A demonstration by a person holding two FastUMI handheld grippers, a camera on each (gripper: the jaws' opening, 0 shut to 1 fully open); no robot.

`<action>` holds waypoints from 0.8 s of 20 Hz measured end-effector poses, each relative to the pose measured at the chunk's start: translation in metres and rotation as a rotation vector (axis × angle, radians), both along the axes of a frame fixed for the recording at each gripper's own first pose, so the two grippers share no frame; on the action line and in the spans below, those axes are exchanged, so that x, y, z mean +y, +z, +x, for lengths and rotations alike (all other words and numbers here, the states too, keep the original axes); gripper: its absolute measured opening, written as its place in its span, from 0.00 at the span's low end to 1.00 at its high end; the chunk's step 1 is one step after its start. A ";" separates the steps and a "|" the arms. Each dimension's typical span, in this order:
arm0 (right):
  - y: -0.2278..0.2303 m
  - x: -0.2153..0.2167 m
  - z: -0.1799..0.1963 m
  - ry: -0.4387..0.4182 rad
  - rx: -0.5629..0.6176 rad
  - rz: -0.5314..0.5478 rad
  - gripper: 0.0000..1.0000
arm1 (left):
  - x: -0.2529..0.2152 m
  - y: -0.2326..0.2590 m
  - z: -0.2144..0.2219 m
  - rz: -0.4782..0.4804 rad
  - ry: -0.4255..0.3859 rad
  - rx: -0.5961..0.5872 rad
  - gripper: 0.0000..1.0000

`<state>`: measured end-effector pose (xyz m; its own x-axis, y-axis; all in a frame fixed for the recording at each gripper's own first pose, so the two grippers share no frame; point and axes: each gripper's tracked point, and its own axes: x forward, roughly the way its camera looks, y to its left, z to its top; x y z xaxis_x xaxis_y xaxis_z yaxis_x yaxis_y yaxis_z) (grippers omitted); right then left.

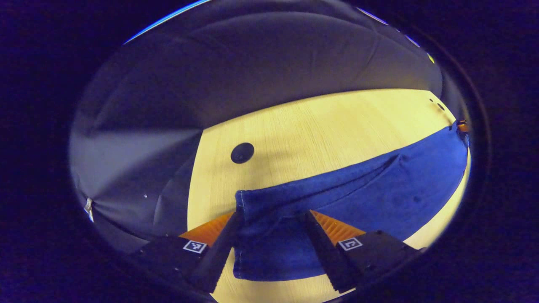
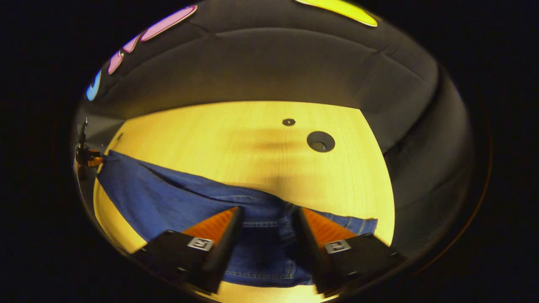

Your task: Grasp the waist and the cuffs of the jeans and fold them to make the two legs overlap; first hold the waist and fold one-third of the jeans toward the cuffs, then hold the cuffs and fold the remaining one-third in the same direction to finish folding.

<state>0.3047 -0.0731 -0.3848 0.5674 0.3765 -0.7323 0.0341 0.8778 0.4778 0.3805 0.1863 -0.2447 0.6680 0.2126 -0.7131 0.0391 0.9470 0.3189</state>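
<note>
Blue jeans (image 1: 358,189) are lying long and flat across the yellow table (image 1: 294,126). You are holding a gripper at each end of them.

Your left gripper (image 1: 271,235) is sitting at the cuffs (image 1: 252,202). Its two fingers are standing wide apart, one on each side of the cloth. They are not pinching anything yet.

Your right gripper (image 2: 267,235) is sitting at the waist (image 2: 269,219), where the pale stitching is showing. Its fingers are also standing apart, with the denim lying between them. Nothing is being squeezed there either.

The jeans are looking like one narrow strip. A long crease is running down the middle, so I am guessing the two legs are already lying on top of each other. I am not able to see both layers clearly, so I am not sure.

The two big folds are not done. The waist is not folded toward the cuffs, and the cuffs are not folded over.

So you are near the start of the folding. You are getting ready to pinch the waist, I think. After that, one third is needing to go over, then the last third.
</note>
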 end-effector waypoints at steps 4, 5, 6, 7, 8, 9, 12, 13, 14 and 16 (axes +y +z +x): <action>0.038 -0.037 0.003 -0.108 -0.083 -0.008 0.94 | -0.017 0.078 0.000 -0.015 -0.053 -0.222 0.98; 0.049 -0.048 0.002 -0.141 -0.106 -0.014 0.99 | -0.030 0.098 -0.003 -0.043 -0.076 -0.282 0.98; 0.061 -0.060 -0.002 -0.173 -0.125 -0.022 0.99 | -0.041 0.113 -0.012 -0.083 -0.100 -0.332 0.98; 0.071 -0.069 -0.007 -0.204 -0.140 -0.025 0.99 | -0.052 0.131 -0.022 -0.121 -0.113 -0.386 0.98; 0.080 -0.079 -0.014 -0.240 -0.145 -0.021 0.99 | -0.058 0.144 -0.031 -0.166 -0.124 -0.421 0.98; 0.085 -0.089 -0.025 -0.276 -0.129 -0.016 0.99 | -0.065 0.153 -0.042 -0.198 -0.136 -0.439 0.98; 0.073 -0.111 -0.059 -0.367 -0.039 -0.011 0.99 | -0.084 0.170 -0.081 -0.236 -0.158 -0.496 0.98; 0.064 -0.116 -0.072 -0.410 0.014 0.007 0.99 | -0.094 0.175 -0.095 -0.252 -0.161 -0.502 0.98; 0.055 -0.119 -0.084 -0.458 0.071 0.043 0.99 | -0.105 0.181 -0.109 -0.264 -0.164 -0.512 0.98; 0.035 -0.126 -0.101 -0.558 0.140 0.096 0.99 | -0.120 0.188 -0.130 -0.282 -0.177 -0.528 0.98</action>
<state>0.2041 -0.1995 -0.3496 0.5992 0.1172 -0.7920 0.5474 0.6619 0.5121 0.2506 0.0664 -0.0564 0.9536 -0.0822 -0.2897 0.1088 0.9911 0.0768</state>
